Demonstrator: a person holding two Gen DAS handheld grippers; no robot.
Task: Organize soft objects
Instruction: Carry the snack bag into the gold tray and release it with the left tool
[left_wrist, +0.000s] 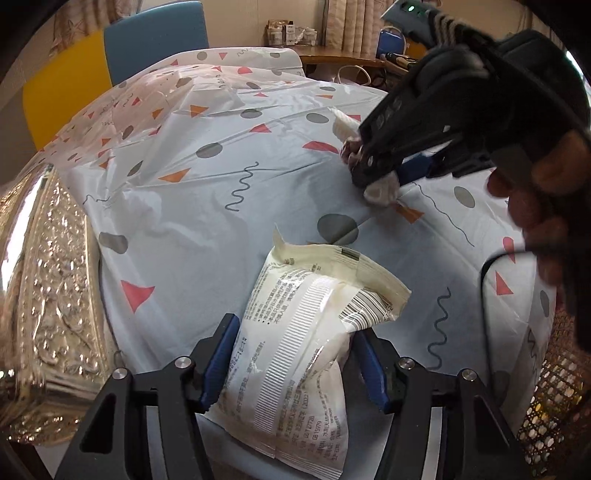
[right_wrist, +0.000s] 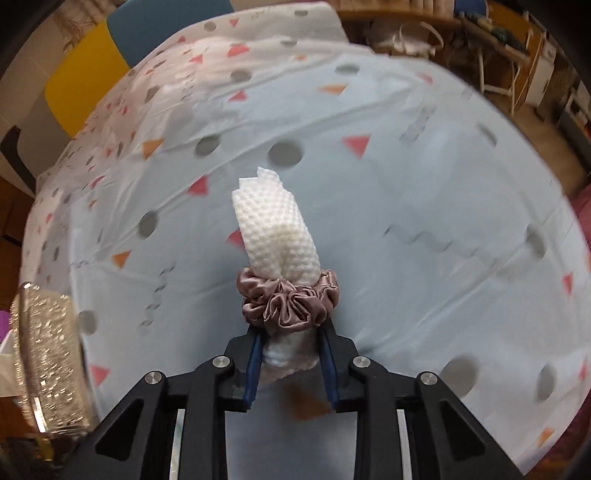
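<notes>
In the left wrist view a white printed soft packet (left_wrist: 295, 332) stands tilted on the patterned tablecloth (left_wrist: 207, 206). My left gripper (left_wrist: 295, 363) is shut on its lower half, with the blue pads (left_wrist: 218, 354) pressed against both sides. In the right wrist view my right gripper (right_wrist: 291, 339) is shut on the lower end of a rolled white waffle cloth (right_wrist: 273, 232). A dusty pink satin scrunchie (right_wrist: 291, 299) rings the roll just past the pads. In the left wrist view the same right gripper (left_wrist: 373, 177) hangs above the table's right side, pointing down, with a hand behind it.
A shiny gold embossed box (left_wrist: 48, 295) sits at the table's left edge, also visible in the right wrist view as the gold box (right_wrist: 48, 362). Blue (left_wrist: 155, 40) and yellow (left_wrist: 62, 88) chairs stand behind the table. A woven cane seat (left_wrist: 550, 398) is at the right.
</notes>
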